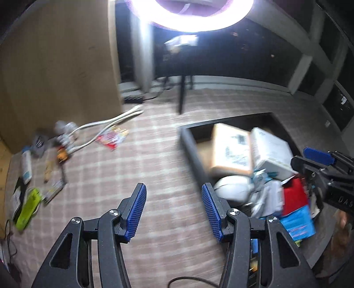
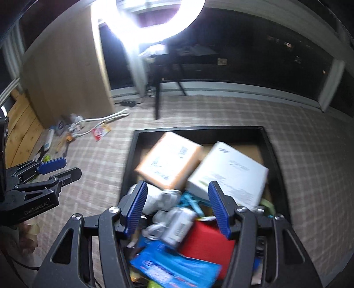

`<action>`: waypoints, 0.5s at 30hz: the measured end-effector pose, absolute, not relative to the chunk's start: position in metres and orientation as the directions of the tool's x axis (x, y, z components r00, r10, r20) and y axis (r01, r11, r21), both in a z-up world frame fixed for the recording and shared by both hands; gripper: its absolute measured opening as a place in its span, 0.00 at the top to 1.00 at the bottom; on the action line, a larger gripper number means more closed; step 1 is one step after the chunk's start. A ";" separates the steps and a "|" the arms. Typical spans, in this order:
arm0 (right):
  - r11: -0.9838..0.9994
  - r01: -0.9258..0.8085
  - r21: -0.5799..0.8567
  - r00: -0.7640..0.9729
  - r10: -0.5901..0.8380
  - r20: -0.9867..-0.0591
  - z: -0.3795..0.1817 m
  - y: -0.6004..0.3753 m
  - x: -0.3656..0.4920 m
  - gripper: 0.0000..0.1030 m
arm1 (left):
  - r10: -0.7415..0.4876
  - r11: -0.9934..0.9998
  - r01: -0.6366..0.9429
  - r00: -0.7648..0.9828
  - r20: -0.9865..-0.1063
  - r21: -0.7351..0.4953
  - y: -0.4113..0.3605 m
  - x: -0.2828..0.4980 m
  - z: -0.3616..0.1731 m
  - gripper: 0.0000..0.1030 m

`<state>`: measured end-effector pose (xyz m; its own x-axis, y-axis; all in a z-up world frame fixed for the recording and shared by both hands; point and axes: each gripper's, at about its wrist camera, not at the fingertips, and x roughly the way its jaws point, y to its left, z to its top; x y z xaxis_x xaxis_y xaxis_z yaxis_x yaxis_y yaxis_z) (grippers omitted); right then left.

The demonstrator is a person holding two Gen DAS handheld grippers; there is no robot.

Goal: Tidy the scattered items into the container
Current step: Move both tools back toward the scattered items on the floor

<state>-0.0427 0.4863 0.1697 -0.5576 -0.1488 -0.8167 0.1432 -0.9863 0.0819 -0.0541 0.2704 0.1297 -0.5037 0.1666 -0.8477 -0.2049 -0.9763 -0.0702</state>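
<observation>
A dark open container [image 2: 132, 155] [image 1: 190, 144] stands on the checked floor covering, filled with a tan box [image 2: 168, 159], a white box [image 2: 230, 175], a red packet [image 2: 205, 243], a blue packet [image 2: 174, 265] and small white items. My right gripper [image 2: 178, 206] hangs open over its near end, nothing between the pads. My left gripper [image 1: 173, 208] is open and empty over the bare covering left of the container. Scattered items lie far left: a red-and-yellow packet [image 1: 112, 138], a white tube [image 1: 26, 166], a green item [image 1: 29, 208].
White cables [image 1: 106, 124] trail among the scattered things by a wooden cabinet [image 1: 55, 73]. A ring light [image 1: 190, 13] glares on its tripod [image 1: 182, 93] behind the container. Dark windows line the back. A hand [image 2: 26, 234] shows under the left gripper [image 2: 59, 169].
</observation>
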 end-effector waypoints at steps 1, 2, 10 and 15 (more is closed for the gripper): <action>-0.984 0.161 0.082 -0.554 -0.159 -0.818 0.169 0.477 -0.044 0.45 | 0.154 -0.981 -0.183 -0.502 -0.851 -0.069 0.257 -0.054 0.128 0.52; -0.980 0.179 0.082 -0.549 -0.168 -0.819 0.167 0.466 -0.046 0.45 | 0.143 -0.984 -0.165 -0.502 -0.853 -0.068 0.245 -0.053 0.126 0.52; -0.953 0.287 0.095 -0.500 -0.233 -0.834 0.154 0.378 -0.065 0.45 | 0.070 -0.997 -0.059 -0.487 -0.870 -0.047 0.151 -0.048 0.110 0.52; -0.932 0.341 0.120 -0.459 -0.276 -0.845 0.148 0.323 -0.081 0.51 | 0.037 -0.999 -0.039 -0.476 -0.879 -0.021 0.102 -0.051 0.098 0.55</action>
